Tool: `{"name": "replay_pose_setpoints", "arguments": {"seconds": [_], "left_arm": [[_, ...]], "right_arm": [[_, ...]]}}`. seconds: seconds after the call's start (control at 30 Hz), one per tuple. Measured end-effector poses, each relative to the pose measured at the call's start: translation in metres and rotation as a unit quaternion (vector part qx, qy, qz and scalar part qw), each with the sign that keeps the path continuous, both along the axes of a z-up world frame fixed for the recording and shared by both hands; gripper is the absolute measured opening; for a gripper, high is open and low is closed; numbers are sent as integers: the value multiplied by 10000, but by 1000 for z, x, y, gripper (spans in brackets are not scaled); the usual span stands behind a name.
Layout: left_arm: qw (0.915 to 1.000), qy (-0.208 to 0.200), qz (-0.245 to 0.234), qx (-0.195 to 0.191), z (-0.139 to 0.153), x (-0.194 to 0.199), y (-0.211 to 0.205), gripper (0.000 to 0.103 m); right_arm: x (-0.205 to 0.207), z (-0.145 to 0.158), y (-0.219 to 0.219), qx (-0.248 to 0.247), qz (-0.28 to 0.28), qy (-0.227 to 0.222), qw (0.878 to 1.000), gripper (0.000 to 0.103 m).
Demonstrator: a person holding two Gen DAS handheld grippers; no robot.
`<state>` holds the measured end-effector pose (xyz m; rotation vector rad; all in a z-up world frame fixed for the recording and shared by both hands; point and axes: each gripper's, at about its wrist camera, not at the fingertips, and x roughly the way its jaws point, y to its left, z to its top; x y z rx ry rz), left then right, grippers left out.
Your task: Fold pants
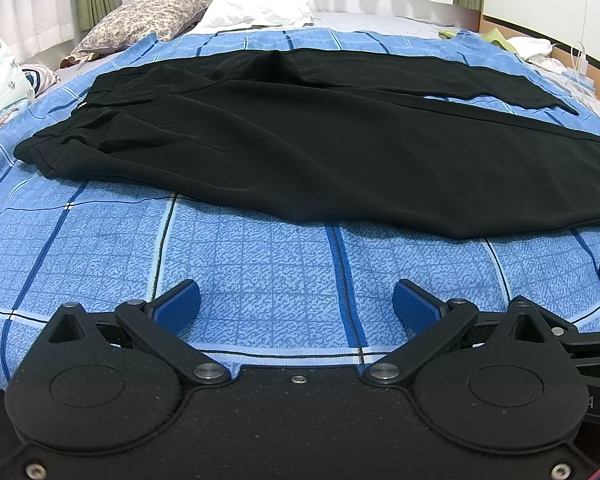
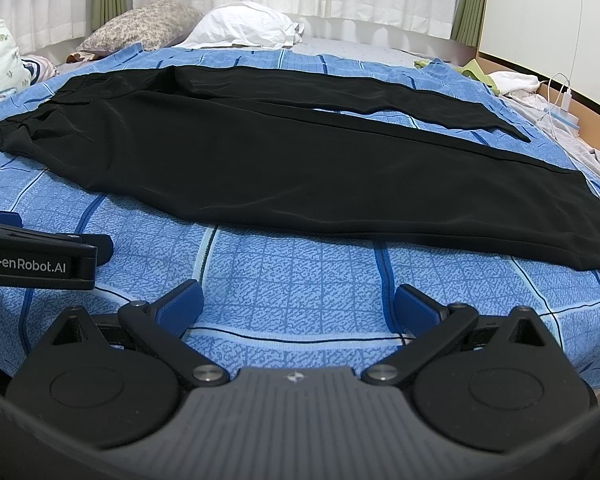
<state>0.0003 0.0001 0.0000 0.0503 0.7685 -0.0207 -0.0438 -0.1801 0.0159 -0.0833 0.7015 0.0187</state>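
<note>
On the bed's blue checked blanket [image 1: 260, 264] lies one pair of black pants [image 1: 300, 148], spread flat (waistband to the left, two legs running right); two pillows [image 2: 140, 26] sit behind; the left gripper [image 1: 296, 304] and right gripper [image 2: 298, 304] both gape, empty, short of the pants; one reads "GenRobot.AI".

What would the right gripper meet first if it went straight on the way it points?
Probably the near edge of the black pants, after passing over bare blue checked bedspread. The right gripper is open and empty; its height above the bed is unclear.
</note>
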Motion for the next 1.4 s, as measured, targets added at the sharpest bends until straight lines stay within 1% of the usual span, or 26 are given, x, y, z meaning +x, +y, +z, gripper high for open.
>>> {"name": "replay_pose_setpoints", "arguments": {"seconds": [1.27, 1.4], "left_arm": [[10000, -10, -1, 6, 0, 1, -3, 103], [10000, -89, 24, 34, 0, -1, -1, 103]], "right_arm": [[-1, 0, 0, 5, 24, -18, 10000, 103], [3, 0, -7, 152, 158, 10, 9998, 103]]}}
